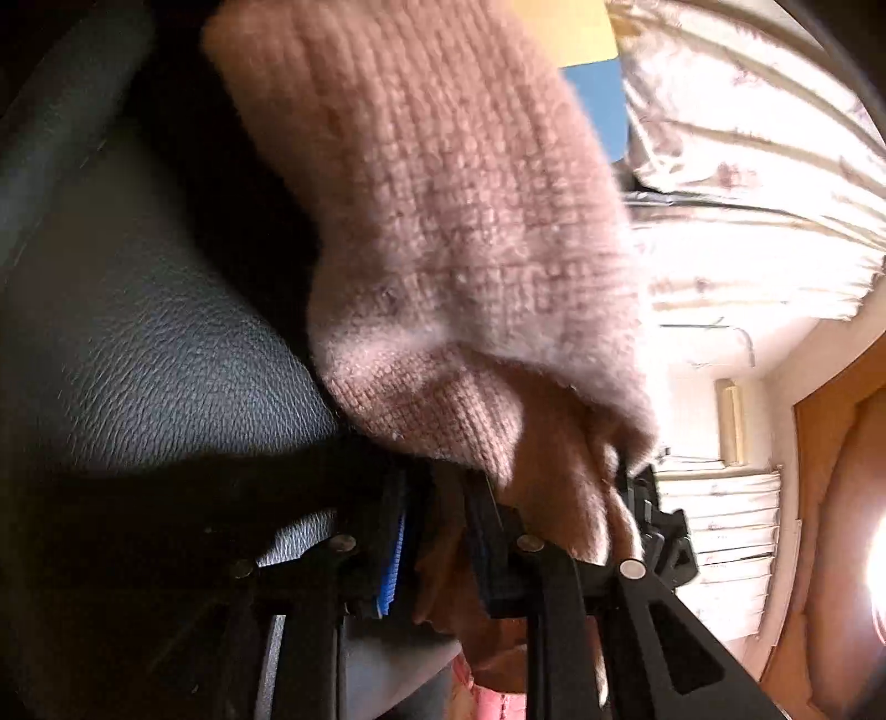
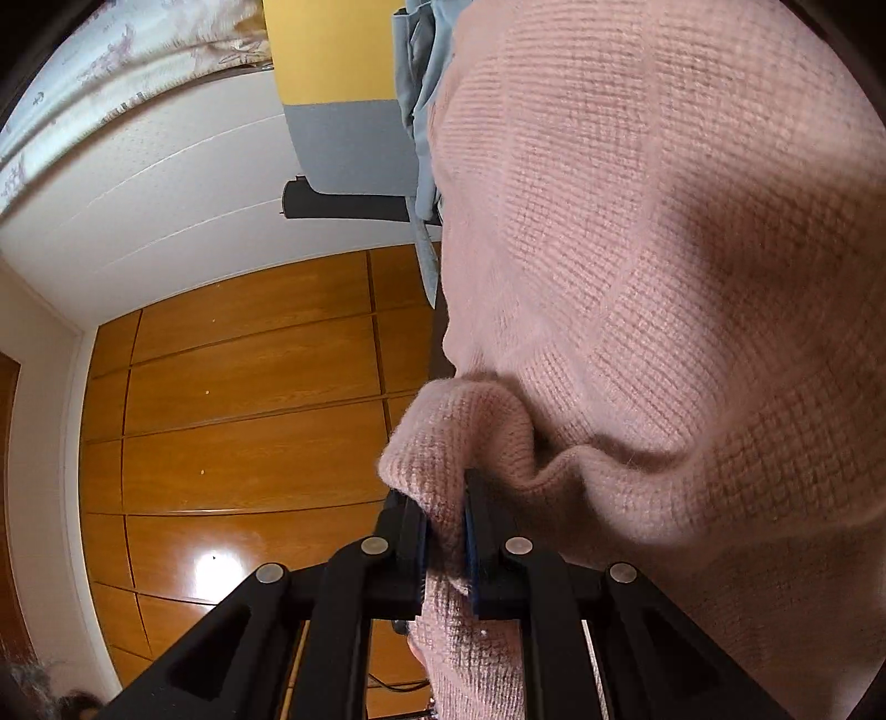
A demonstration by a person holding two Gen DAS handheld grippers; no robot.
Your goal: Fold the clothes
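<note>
Right claw [image 2: 446, 545] clamps the pink sweater [image 2: 637, 277]; left claw [image 1: 437, 531] loosening

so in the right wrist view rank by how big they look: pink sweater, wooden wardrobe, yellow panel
1. pink sweater, though it hangs close to the camera, so that is unsure
2. wooden wardrobe
3. yellow panel

Left wrist view: rolled, close behind left gripper [image 1: 437, 548]. Right wrist view: likewise behind right gripper [image 2: 446, 548]. Shared: pink knit [image 1: 443, 221] ahead.
</note>
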